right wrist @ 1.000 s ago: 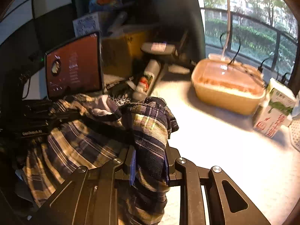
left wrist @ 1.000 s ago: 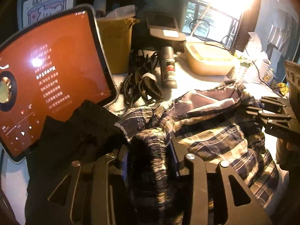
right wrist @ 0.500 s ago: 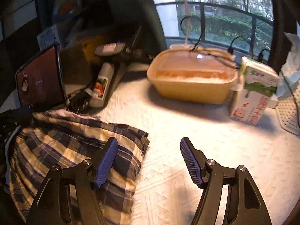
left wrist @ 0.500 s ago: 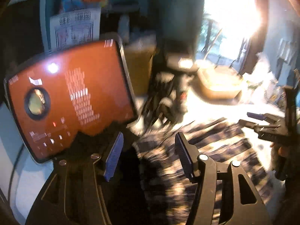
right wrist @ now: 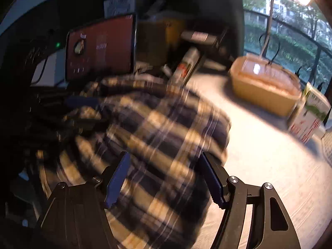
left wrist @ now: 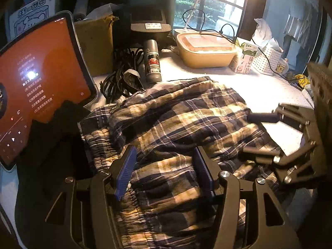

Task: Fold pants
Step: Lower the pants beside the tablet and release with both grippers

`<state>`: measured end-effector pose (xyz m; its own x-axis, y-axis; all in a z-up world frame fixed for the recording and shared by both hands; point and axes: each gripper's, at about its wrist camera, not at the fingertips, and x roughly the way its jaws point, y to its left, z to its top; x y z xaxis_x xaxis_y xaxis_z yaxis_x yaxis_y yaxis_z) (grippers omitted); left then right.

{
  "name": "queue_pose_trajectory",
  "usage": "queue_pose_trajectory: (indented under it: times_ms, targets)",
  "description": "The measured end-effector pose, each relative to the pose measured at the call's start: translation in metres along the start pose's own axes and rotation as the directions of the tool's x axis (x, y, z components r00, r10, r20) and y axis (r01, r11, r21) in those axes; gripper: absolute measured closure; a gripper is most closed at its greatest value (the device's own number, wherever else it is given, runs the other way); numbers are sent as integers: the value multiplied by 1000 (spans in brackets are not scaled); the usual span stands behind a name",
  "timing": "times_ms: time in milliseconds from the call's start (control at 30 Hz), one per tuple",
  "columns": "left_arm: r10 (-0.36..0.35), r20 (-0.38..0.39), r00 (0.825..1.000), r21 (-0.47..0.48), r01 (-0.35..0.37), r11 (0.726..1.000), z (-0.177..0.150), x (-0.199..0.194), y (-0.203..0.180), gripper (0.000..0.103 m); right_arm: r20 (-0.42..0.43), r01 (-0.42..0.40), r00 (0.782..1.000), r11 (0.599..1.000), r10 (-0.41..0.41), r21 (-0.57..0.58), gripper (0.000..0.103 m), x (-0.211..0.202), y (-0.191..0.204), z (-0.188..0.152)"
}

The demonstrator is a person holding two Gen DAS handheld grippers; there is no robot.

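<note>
The plaid pants [left wrist: 178,120] lie folded in a loose heap on the white table [left wrist: 265,91]. My left gripper [left wrist: 164,172] is open, its blue pads on either side of the cloth near the elastic waistband [left wrist: 103,145]. My right gripper [right wrist: 166,178] is open just above the blurred pants [right wrist: 157,128]. In the left wrist view the right gripper [left wrist: 261,137] reaches in from the right edge over the cloth. In the right wrist view the left gripper [right wrist: 81,112] is dark at the left.
A tablet with an orange screen [left wrist: 37,91] stands at the left, dark cloth [left wrist: 51,149] below it. Behind the pants lie black cables [left wrist: 122,76], a spray can [left wrist: 152,64], a tan lidded box [left wrist: 205,49], a milk carton [left wrist: 245,59] and a white basket [left wrist: 267,60].
Both grippers have let go of the pants and opened. The pants dropped flat onto the table. Both grippers then came back low over the cloth.
</note>
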<state>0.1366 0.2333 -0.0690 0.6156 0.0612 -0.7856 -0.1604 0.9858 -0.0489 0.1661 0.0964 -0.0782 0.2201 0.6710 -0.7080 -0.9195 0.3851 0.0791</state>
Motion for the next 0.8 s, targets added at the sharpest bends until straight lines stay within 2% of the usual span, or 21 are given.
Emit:
queue_pose_trajectory:
  times_ms: [233,433,533,600,667,800]
  targets:
    - [33,6,999,-4,-33,999,-9,-7,2,45,-53,13,999,1000,-12,10,32,-3,-3,-31]
    - [88,79,993,1,-89,996,-14,-32,-11,45,-59,48,997,997,-44,68,32,-23,-15,-55]
    - [81,125,989,10,-83,996,-20,-46,-24,44,-48,76,996,992,-72,102,32,-42,-19,-66]
    - [68,154,986,17,-72,997,-24,-55,-33,36,-40,96,995,988,-92,119,32,-55,-22,-74]
    - [52,186,981,22,-57,998,-29,-65,-44,32,-28,119,993,984,-116,135,32,-69,-23,-81]
    - [28,219,975,22,-33,999,-39,-75,-64,30,-10,155,988,975,-156,160,32,-95,-25,-98]
